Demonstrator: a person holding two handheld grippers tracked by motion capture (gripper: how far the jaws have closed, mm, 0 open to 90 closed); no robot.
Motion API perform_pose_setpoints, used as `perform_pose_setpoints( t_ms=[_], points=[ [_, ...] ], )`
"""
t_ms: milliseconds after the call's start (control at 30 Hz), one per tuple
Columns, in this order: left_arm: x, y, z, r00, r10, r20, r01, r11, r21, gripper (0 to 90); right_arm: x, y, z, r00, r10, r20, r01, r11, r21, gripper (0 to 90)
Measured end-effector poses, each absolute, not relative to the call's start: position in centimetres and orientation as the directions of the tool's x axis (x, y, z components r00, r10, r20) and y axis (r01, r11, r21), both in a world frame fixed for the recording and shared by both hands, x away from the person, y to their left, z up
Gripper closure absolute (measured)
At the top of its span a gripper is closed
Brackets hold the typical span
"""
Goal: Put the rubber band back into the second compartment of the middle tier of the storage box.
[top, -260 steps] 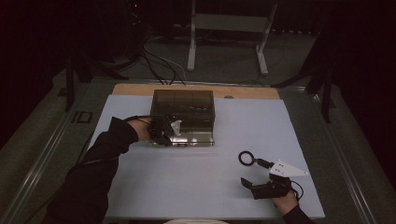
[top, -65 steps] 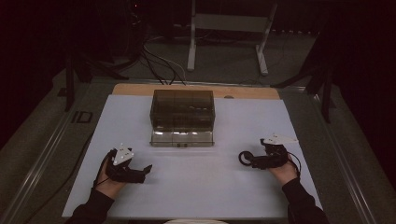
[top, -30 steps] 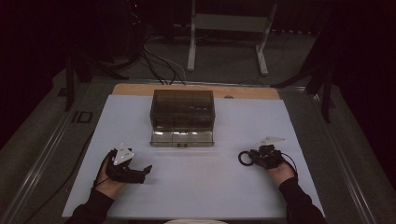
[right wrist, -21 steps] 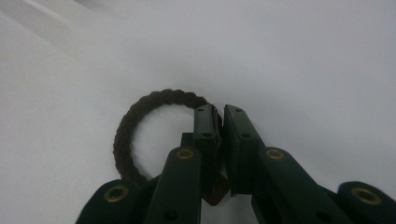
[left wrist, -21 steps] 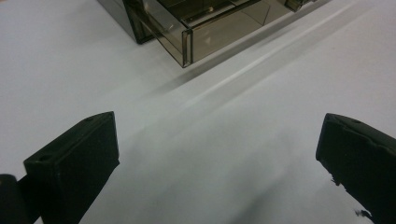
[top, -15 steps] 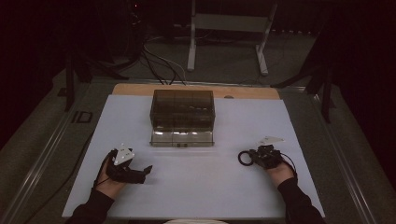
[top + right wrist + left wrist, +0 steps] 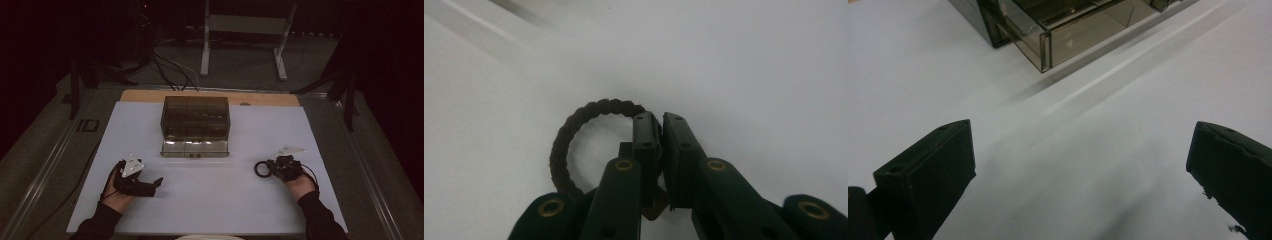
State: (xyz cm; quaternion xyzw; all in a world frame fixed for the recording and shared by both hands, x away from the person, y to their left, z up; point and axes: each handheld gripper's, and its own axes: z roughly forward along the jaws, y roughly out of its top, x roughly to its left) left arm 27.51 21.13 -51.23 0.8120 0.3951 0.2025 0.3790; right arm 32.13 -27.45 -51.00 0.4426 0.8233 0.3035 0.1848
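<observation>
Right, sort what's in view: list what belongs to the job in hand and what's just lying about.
In the job:
- dark braided hair-tie ring, clamped in the right tool
- smoky clear plastic drawer box
- left tool, open

Lying about:
- white metal stand
- black floor cables

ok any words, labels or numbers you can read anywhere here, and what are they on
None can be read.
Smoky clear box: no label or print to be seen.
White table cover: blank.
Dark braided ring in the right claw: no marking.
Left claw, jaws wide apart: plain black.
Grey plates on the claws: too small to tell.
</observation>
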Motion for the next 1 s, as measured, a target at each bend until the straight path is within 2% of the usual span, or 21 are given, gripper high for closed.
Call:
perform_pose_setpoints(
  t_ms=[1000],
  points=[
    [27.5,21.3,-51.0,0.610,0.792,0.017,0.474,-0.382,0.793,0.7,31.5,-25.7,-48.9,-0.588,0.807,-0.059,0.583,0.473,0.661,85.7]
  ],
)
